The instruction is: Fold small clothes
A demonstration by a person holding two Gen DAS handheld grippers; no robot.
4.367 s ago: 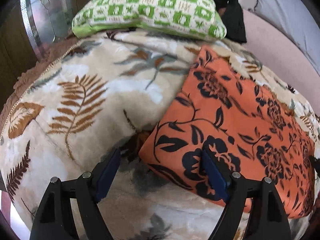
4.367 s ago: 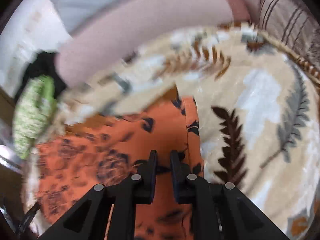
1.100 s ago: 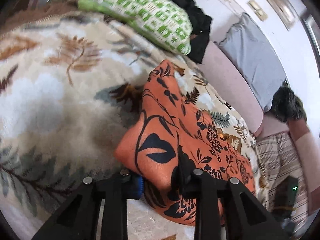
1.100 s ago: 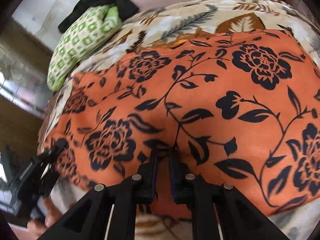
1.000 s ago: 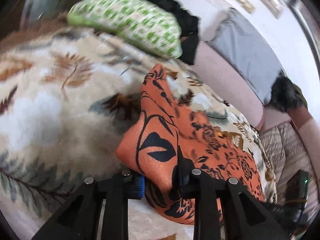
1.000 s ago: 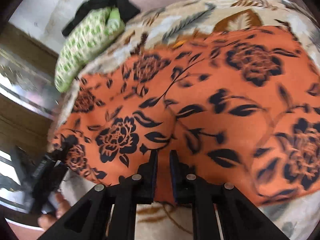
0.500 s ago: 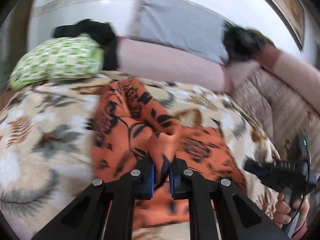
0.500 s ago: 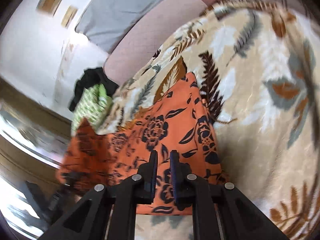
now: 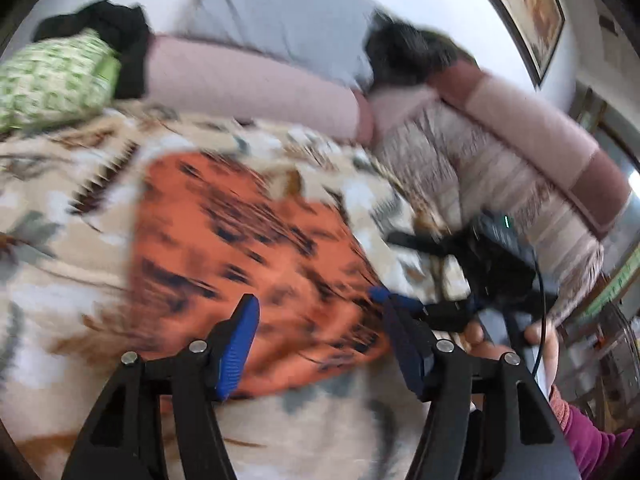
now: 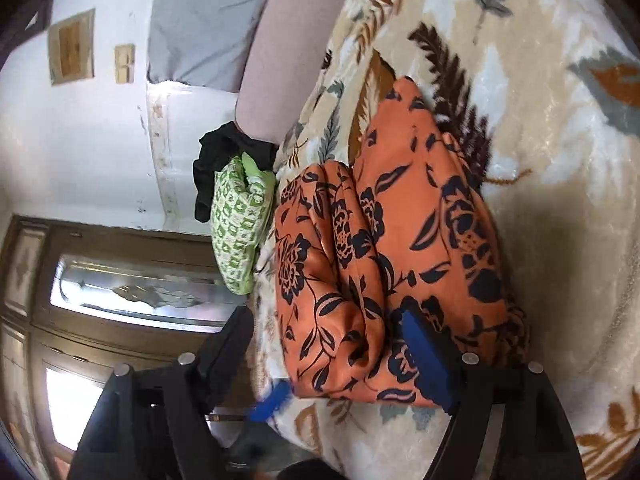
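We start at the orange floral cloth: it now lies doubled on the leaf-print blanket, a puffy folded edge running from 12 to 6 o'clock down its left half in the right wrist view. Half a second ago both tongs were pinched shut on its fabric; now both are letting go. The right gripper has its jaws opening, the blue pad at 4 o'clock resting over the cloth's near corner but no longer pressing. The left gripper is opening too — its 2 blue pads stand wide of each other with the cloth's near hem between them, unclamped. We judge that 1 fold has just been laid and released; whether another fold is needed we cannot say, though the bundle looks bulky and loosely stacked.

The 2 views differ. The right wrist view is sharp and shows the fold line, the layered thickness, and the green patterned pillow at 9 o'clock with a black garment above it. The left wrist view is smeared by motion, so the fold cannot be read there — yet it alone shows the pink sofa back at 12 o'clock, the framed picture at 1 o'clock, and, at 3 o'clock, the person's hand wrapped round the other gripper's handle beside the cloth.
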